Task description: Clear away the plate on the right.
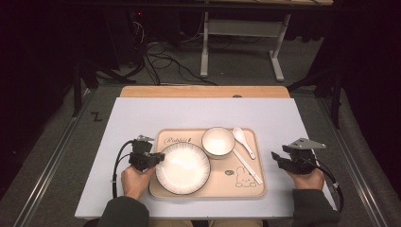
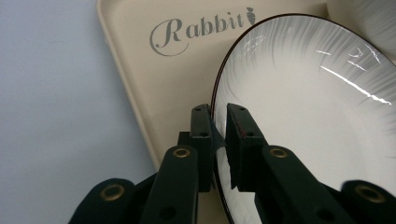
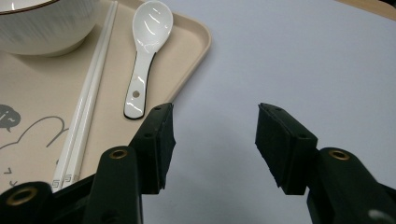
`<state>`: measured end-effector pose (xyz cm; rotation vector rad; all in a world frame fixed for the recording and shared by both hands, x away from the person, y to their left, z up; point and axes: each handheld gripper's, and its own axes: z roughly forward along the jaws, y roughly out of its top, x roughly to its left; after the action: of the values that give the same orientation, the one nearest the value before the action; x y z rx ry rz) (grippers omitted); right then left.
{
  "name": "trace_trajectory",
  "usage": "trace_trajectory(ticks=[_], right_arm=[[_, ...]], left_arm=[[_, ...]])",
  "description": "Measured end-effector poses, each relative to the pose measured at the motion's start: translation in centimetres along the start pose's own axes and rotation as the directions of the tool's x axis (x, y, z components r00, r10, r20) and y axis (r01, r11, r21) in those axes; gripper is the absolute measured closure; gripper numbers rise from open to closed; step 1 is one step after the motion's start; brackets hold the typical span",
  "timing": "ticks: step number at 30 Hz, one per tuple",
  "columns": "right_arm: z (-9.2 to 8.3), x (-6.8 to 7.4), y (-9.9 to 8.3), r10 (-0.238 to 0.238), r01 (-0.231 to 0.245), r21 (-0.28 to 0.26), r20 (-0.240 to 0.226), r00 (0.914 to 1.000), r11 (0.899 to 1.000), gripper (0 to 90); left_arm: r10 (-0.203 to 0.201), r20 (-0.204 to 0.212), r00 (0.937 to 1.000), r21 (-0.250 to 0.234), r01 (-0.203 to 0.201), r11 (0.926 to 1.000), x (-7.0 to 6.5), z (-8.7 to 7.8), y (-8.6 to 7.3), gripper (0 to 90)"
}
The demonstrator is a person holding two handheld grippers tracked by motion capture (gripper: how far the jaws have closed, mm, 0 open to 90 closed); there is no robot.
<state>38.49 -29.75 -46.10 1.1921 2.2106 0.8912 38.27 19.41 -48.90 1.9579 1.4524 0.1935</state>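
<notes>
Now, starting at my left: my left hand (image 1: 135, 178) comes in from the bottom edge of the high view, sleeve at the table's near edge, fist wrapped round the handle of my left gripper (image 1: 158, 156). That gripper lies roughly level and points rightward across the pale blue table top (image 1: 142, 116), its black jaws reaching over the left wall of the beige plastic tray printed with the word Rabbit (image 1: 182, 137). In the left gripper view the jaws stand nearly together with the dark-edged rim of the round white ceramic plate (image 2: 299, 112) between them, one pad on either side of the rim; whether the pads actually press it I cannot tell.

That plate rests in the tray's near left part. Just behind it to the right stands a white ceramic bowl with a dark rim (image 1: 218, 141), and right of the bowl lie a white ceramic soup spoon (image 1: 242, 139) and a pair of long white chopsticks (image 1: 247, 165), slanting toward a rabbit drawing.

Farther right, my right hand (image 1: 306, 178) rests on the table, well apart from the tray's right edge. My right gripper (image 1: 275, 158) points left toward the tray, jaws spread wide with nothing between them, bare table under the gap.
</notes>
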Motion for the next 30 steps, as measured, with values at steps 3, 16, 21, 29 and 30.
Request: trace_trajectory(ticks=[3,16,21,29,30], right_arm=[[0.2,0.0,0.0,-0.005,0.005,0.006,0.000,1.0000,1.000,47.2],[0.5,0.1,-0.1,-0.007,0.007,0.030,-0.017,0.9998,1.000,47.0],[0.3,0.1,0.1,0.006,-0.006,0.020,-0.042,0.9991,1.000,46.8],[-0.5,0.0,0.2,0.036,-0.034,0.021,-0.097,0.9947,0.999,46.9],[-0.7,0.0,0.2,0.038,-0.035,0.024,-0.098,0.9945,0.999,46.9]], left_arm=[[0.014,-0.008,0.9999,0.003,-0.014,0.9999,-0.1,0.4,0.0,80.5],[0.066,-0.020,0.9976,0.017,-0.066,0.9977,-0.3,1.3,0.0,74.8],[0.071,-0.021,0.9972,-0.021,-0.072,0.9972,-0.5,0.6,0.3,61.4],[0.090,-0.053,0.9945,-0.116,-0.096,0.9886,-0.4,-2.3,0.6,49.5],[0.094,-0.057,0.9939,-0.125,-0.101,0.9871,-0.4,-2.7,0.5,48.9]])
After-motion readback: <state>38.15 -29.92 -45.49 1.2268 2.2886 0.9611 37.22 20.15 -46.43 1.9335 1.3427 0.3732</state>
